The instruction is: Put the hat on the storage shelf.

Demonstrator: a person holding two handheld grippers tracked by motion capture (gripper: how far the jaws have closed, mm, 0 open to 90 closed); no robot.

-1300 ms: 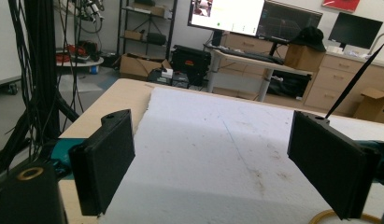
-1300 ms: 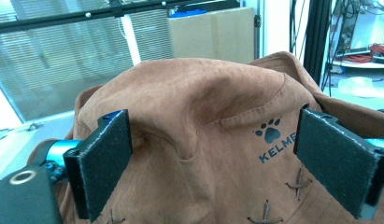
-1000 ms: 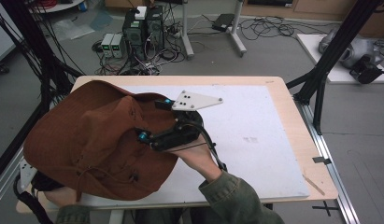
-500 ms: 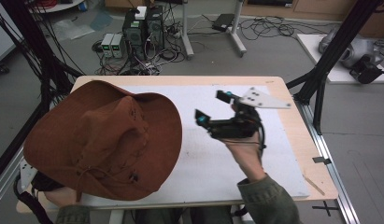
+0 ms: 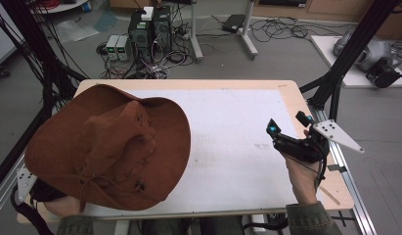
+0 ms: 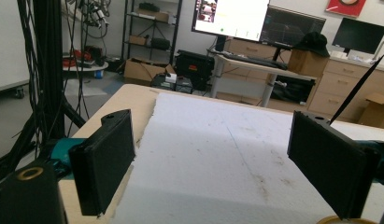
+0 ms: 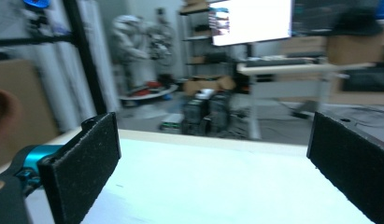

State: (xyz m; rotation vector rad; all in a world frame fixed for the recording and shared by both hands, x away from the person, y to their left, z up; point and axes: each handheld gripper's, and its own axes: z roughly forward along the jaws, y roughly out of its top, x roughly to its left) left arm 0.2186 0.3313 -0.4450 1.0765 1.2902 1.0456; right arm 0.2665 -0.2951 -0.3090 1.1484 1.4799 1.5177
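Two olive sleeves at the near edge of the worktop (image 5: 291, 88), one at each bottom corner of the high view. Just above the right sleeve (image 5: 311, 221), the right hand (image 5: 301, 176), gripping the right claw (image 5: 289, 123) over the right-hand edge of the white mat (image 5: 228, 147). Jaws of this claw spread wide, with nothing between them, teal tips pointing toward the far side; grey three-cornered plate (image 5: 335, 134) on top, reaching out past the worktop edge. Same in the right gripper view, rather blurred: two black padded jaws far apart, only bare mat between.

On the left half of the worktop, a large brown wide-brimmed hat (image 5: 108, 147), crown up, a cord hanging at the near brim. Brim lying partly on the mat and partly over the near left corner of the worktop. Under that near brim, a bit of another grey plate (image 5: 23, 178).

In the left gripper view, left claw (image 6: 213, 140) also spread wide, empty, low over the mat.

Farther off, on the floor beyond the worktop, computer towers (image 5: 149, 29) and many tangled cables (image 5: 281, 22). At the back of the room, a lit monitor (image 6: 231, 18) on a desk.
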